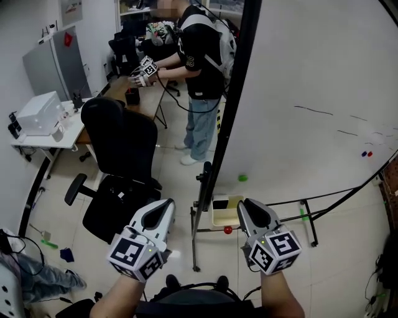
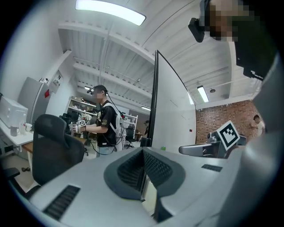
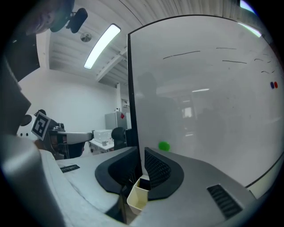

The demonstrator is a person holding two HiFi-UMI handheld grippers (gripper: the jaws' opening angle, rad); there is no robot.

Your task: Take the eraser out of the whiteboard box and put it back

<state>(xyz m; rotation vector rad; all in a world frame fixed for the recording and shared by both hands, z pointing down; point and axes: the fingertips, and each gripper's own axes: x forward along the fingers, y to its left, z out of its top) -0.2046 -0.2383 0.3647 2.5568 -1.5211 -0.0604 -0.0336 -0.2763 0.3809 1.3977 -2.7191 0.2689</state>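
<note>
You're setting up the reach: the dark eraser (image 1: 219,203) is apparently sitting in the cream plastic box (image 1: 225,217) below the white whiteboard (image 1: 311,93). Your left tongs (image 1: 166,203) are pressing together and your right tongs (image 1: 246,203) are gaping slightly, empty; they'll likely need widening next.

You stand on a pale tiled floor (image 1: 348,261). Ahead to your left, a black chair (image 1: 121,155) sits beside a white desk (image 1: 46,138), with a grey cabinet (image 1: 59,62) by the white wall (image 1: 18,37). A whiteboard (image 1: 311,74) on a black frame fills your right. A strip light (image 2: 111,11) glows on the white ceiling (image 2: 88,44), and a brick wall (image 2: 217,122) lies beyond.
</note>
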